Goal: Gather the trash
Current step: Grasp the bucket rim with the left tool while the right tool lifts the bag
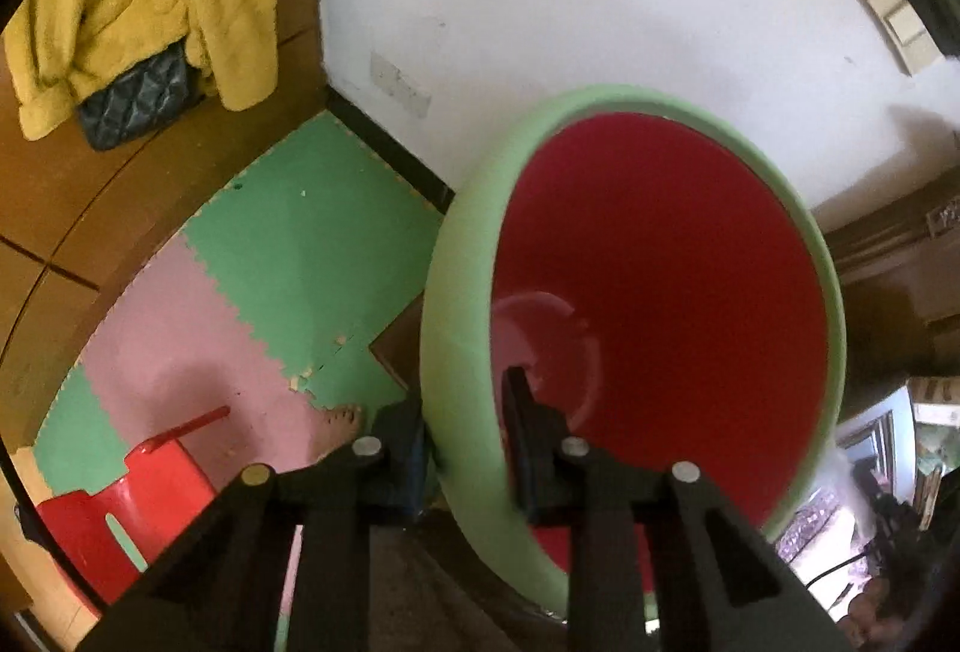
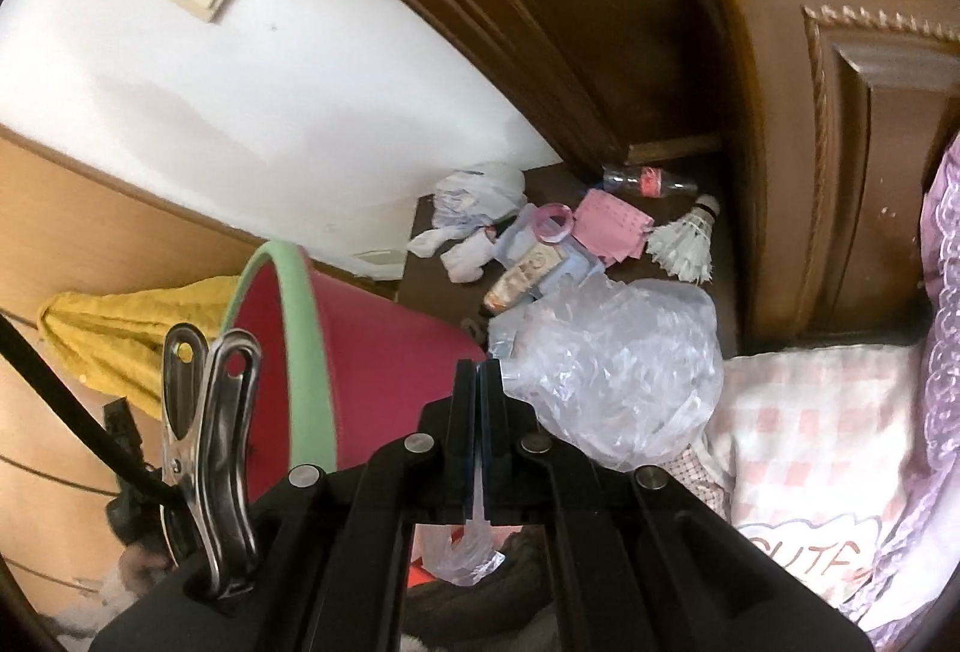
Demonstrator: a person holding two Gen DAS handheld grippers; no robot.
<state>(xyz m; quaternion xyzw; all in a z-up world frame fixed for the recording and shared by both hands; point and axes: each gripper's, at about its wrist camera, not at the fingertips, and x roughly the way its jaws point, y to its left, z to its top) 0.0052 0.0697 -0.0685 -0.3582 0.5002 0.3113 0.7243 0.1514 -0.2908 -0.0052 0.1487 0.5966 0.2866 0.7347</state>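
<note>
Both closed: left gripper (image 1: 465, 448) clamped on bucket (image 1: 630, 304) rim, right gripper (image 2: 478, 382) pinching plastic bag (image 2: 618, 370) beside bucket; thin film risked slipping out before reaching opening.

Dark floor (image 2: 717, 232) carries a bottle (image 2: 648, 181), shuttlecock (image 2: 684, 238), pink paper (image 2: 609, 223) and socks (image 2: 456, 250).

bin (image 1: 660, 262) mouth open, litter (image 2: 540, 238) crowds nightstand
</note>
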